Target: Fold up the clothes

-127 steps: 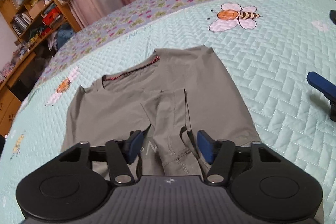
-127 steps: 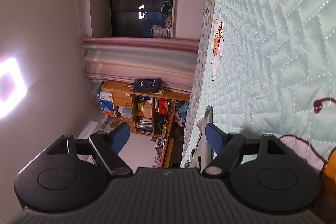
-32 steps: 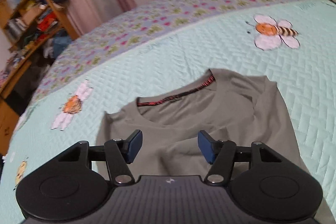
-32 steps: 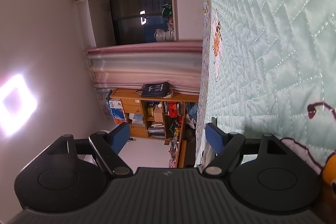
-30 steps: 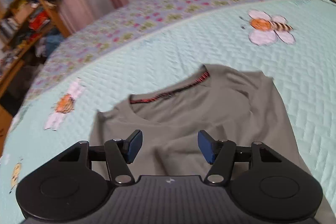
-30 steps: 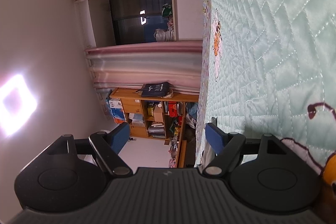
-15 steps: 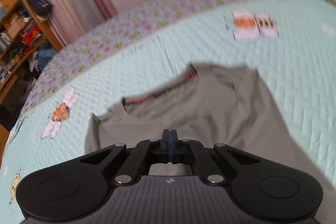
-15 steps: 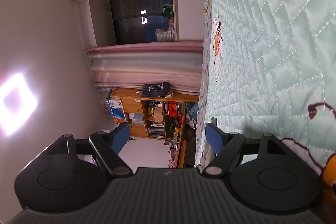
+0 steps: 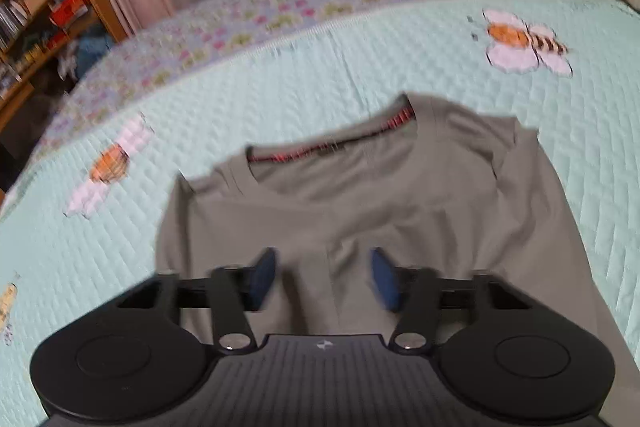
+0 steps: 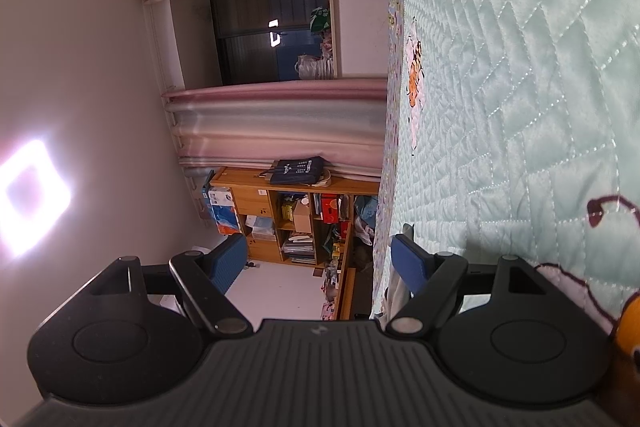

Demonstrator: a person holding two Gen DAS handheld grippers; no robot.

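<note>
**On the quilt: one grey shirt, partly folded**

Item: grey shirt (image 9: 360, 211), lying flat on the mint quilted bedspread (image 9: 280, 99), collar away from the camera. Likely light, limp, prone to slide on satin. Best taken at a hem or folded edge.
Left gripper (image 9: 324, 277): jaws just reopening, over the cloth, gripping nothing.
Right gripper (image 10: 320, 259): wide apart, empty, lying aside.

Left gripper (image 9: 324, 279) jaws just reopening.

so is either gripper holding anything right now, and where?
Nothing held. Left gripper has just been opening, jaws apart over the grey shirt, pads not pressing it. Right gripper open, empty.
</note>
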